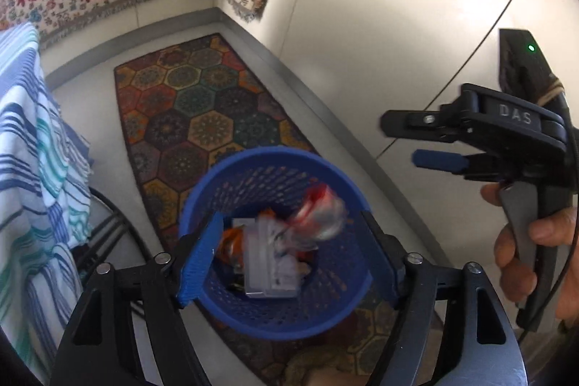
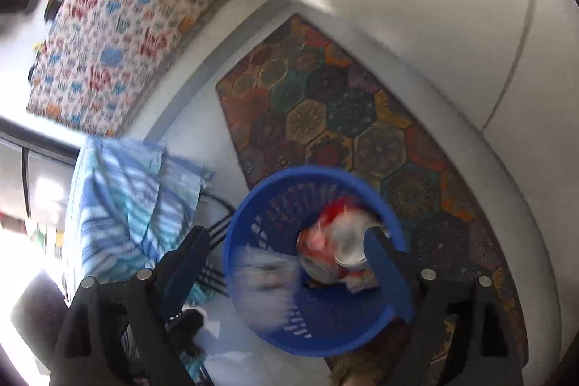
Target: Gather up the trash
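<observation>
Both claws, left claw (image 1: 289,255) and right claw (image 2: 286,263), stand apart and empty above the blue basket (image 1: 253,321) on the rug (image 1: 202,104); blurred red-white wrapper (image 1: 320,214) inside it looks light, crinkly, best pinched at an edge.

Bright daylight, fisheye-bent edges, right view smeared by blur.
</observation>
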`<action>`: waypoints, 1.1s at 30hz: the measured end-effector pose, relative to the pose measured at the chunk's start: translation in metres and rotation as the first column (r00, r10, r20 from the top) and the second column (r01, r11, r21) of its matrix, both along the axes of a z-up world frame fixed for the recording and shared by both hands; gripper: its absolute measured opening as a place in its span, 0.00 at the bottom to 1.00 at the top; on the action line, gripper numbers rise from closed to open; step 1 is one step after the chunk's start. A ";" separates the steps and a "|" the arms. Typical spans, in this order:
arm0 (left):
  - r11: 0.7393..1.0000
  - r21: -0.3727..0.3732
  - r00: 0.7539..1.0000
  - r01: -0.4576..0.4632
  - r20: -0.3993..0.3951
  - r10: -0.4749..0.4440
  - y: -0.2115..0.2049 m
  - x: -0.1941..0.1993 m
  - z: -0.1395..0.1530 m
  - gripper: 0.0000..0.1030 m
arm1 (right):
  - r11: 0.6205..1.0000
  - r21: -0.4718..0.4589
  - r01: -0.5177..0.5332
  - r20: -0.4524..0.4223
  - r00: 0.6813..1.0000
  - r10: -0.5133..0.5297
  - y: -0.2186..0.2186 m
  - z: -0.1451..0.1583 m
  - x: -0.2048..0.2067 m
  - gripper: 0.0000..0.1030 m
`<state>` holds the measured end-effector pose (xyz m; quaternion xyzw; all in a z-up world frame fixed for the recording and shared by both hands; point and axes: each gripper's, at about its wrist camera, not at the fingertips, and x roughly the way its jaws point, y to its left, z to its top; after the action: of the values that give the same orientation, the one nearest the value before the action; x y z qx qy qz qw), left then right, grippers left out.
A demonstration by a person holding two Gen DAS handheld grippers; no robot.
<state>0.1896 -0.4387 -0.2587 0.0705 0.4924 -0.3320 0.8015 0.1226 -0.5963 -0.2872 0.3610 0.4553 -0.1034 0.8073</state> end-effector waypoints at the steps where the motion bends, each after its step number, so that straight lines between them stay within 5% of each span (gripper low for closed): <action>1: 1.000 -0.001 1.000 -0.005 0.018 0.005 0.002 -0.002 0.009 0.86 | 0.999 -0.042 0.011 0.015 1.000 -0.011 0.001 0.011 -0.006 0.88; 7: 0.999 -0.030 0.985 -0.019 0.171 0.024 0.037 -0.040 0.081 0.99 | 0.956 -0.293 0.020 0.004 1.000 -0.019 0.039 0.073 -0.046 1.00; 11: 0.999 -0.033 0.972 -0.028 0.233 0.035 0.070 -0.070 0.118 1.00 | 0.931 -0.363 0.022 0.002 1.000 -0.022 0.069 0.100 -0.095 1.00; 17: 0.986 0.127 0.919 -0.111 0.391 0.053 0.098 -0.129 0.149 1.00 | 0.899 -0.437 0.020 0.025 1.000 -0.010 0.121 0.131 -0.183 1.00; 22: 0.974 0.205 0.938 -0.099 0.346 0.023 0.113 -0.152 0.146 1.00 | 0.852 -0.523 -0.035 -0.015 0.999 0.031 0.157 0.145 -0.219 1.00; 25: 0.969 0.231 0.954 -0.088 0.301 0.015 0.115 -0.157 0.144 1.00 | 0.878 -0.478 -0.033 0.010 0.999 0.043 0.165 0.154 -0.234 1.00; 33: 0.974 0.220 0.961 -0.059 0.276 -0.004 0.122 -0.170 0.147 1.00 | 0.856 -0.515 -0.042 -0.019 0.999 0.038 0.195 0.172 -0.238 1.00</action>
<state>0.0197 -0.3170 -0.1120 0.1999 0.4120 -0.2494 0.8533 -0.1153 -0.4014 -0.1156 0.1220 0.4218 -0.2062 0.8745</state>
